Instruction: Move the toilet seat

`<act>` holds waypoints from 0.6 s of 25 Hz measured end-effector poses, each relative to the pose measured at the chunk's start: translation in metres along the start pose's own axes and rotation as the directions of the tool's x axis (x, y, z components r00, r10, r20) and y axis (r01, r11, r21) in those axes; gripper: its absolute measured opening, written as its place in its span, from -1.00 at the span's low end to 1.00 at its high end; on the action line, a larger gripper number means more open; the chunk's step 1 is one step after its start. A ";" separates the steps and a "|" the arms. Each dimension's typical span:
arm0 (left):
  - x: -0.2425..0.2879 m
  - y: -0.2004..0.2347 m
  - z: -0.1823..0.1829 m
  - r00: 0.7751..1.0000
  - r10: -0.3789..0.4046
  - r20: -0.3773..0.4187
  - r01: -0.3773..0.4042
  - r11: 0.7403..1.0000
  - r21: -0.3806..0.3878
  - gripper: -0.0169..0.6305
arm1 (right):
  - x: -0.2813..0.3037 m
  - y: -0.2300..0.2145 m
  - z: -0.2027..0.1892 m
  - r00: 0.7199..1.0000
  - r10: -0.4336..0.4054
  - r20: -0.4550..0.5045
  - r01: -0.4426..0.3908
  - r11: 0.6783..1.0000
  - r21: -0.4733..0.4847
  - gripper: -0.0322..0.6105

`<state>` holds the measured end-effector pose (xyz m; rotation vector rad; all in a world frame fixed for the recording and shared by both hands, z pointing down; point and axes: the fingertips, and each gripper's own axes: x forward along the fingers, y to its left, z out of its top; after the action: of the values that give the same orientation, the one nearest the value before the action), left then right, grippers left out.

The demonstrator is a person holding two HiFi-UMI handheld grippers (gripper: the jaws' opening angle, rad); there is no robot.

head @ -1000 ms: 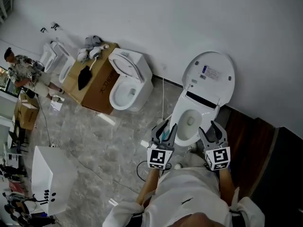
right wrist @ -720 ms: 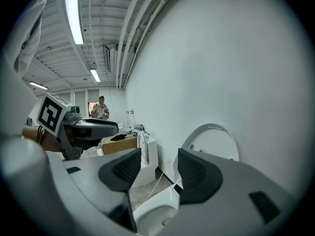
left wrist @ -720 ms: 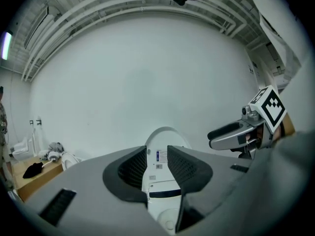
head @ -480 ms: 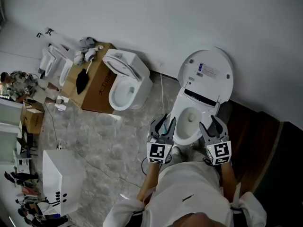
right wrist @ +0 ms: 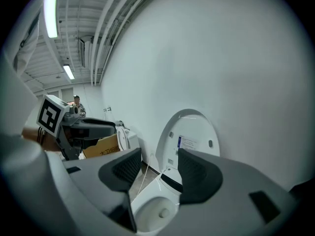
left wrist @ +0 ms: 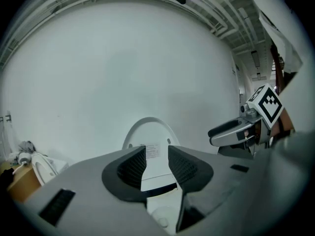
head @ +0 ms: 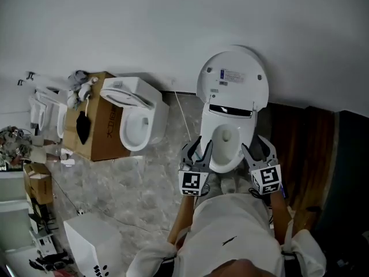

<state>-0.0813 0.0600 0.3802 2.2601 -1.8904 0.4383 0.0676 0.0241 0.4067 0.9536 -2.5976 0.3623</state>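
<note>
A white toilet (head: pixel 225 137) stands against the wall straight ahead of me. Its lid (head: pixel 232 77) is raised against the wall, with a label on the underside; I cannot tell a separate seat ring apart. My left gripper (head: pixel 199 149) hovers at the bowl's front left, its jaws nearly together and empty. My right gripper (head: pixel 258 147) hovers at the front right with its jaws a little apart and empty. Neither touches the toilet. The left gripper (left wrist: pixel 156 154) frames the lid (left wrist: pixel 150 132). The right gripper (right wrist: pixel 160 163) frames the lid (right wrist: pixel 194 136) and the bowl (right wrist: pixel 157 208).
A second toilet (head: pixel 135 117) and a cardboard box (head: pixel 95 117) stand to the left along the wall, with more fixtures (head: pixel 43 111) beyond. A white box (head: pixel 95 244) sits at the lower left. A dark wood panel (head: pixel 291 149) borders the toilet's right. A thin cable (head: pixel 181 117) runs down the floor.
The head view has swung round, so the toilet now stands upright in the middle of the frame. Both grippers keep their places on either side of the bowl's front.
</note>
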 end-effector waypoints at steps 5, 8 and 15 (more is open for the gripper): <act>0.015 0.015 -0.025 0.991 -0.128 -0.026 0.128 0.992 -0.005 -0.48 | 0.011 0.012 -0.019 0.993 -0.113 -0.046 0.115 0.992 0.047 -0.12; 0.024 0.024 -0.051 0.981 -0.180 -0.068 0.180 0.984 -0.002 -0.48 | 0.025 0.016 -0.053 0.983 -0.147 -0.106 0.159 0.980 0.121 -0.12; 0.042 0.029 -0.118 0.950 -0.266 -0.163 0.264 0.964 -0.034 -0.48 | 0.048 0.017 -0.121 0.951 -0.217 -0.222 0.258 0.949 0.180 -0.12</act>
<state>-0.1176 0.0519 0.5029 2.3434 -1.4808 0.5526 0.0505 0.0520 0.5334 1.2198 -2.2631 0.6385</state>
